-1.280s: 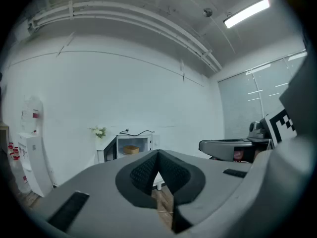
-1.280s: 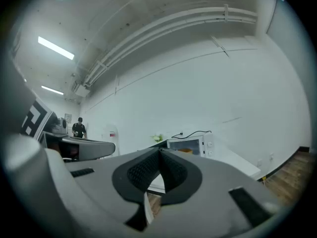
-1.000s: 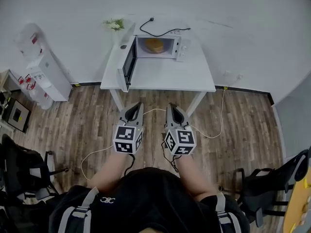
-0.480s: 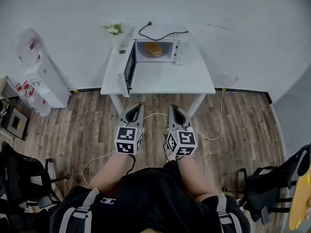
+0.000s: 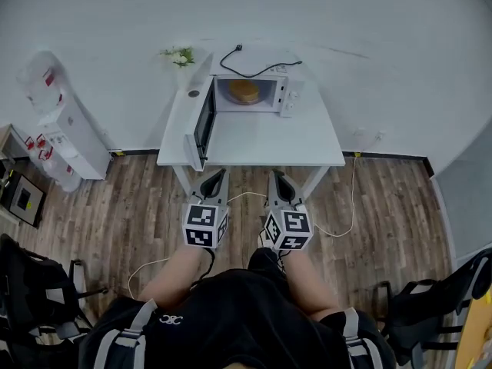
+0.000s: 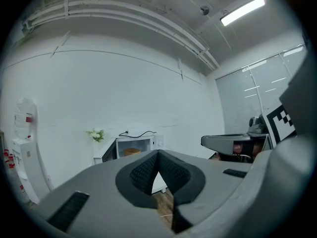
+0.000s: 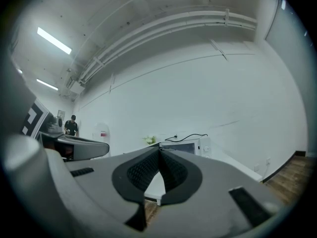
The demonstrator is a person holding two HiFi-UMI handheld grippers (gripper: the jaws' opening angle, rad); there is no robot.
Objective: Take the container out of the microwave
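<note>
**Both claws closer to the bench, container still inside the microwave**

Head view: since a second ago the bench (image 5: 261,138) and the microwave (image 5: 283,92) have grown in the frame. Both claw tips, then well short of the bench's front edge, now sit just before it. Nothing on the bench has shifted.

Counted here are one bench, one microwave, one container (image 5: 244,91) and two claws. There is also one plant (image 5: 178,54) behind and to the left of the microwave, and one black cable (image 5: 257,52) on its top.

The container lies in the microwave's cavity. It is round and orange, so no long axis can be told.

The microwave's opening faces the person, and its door (image 5: 204,118) is swung out on the left side.

The left claw (image 5: 218,173) and the right claw (image 5: 276,174) are side by side, well in front of the microwave, both pointing toward it.

Left gripper view: the left claw's jaws are pressed together with nothing between them. The microwave stands beyond their tips with the container visible inside, and the plant is to its left.

Right gripper view: the right claw's jaws also meet, empty. The microwave shows just past the tips, but its cavity is too dark to make out the container.
</note>
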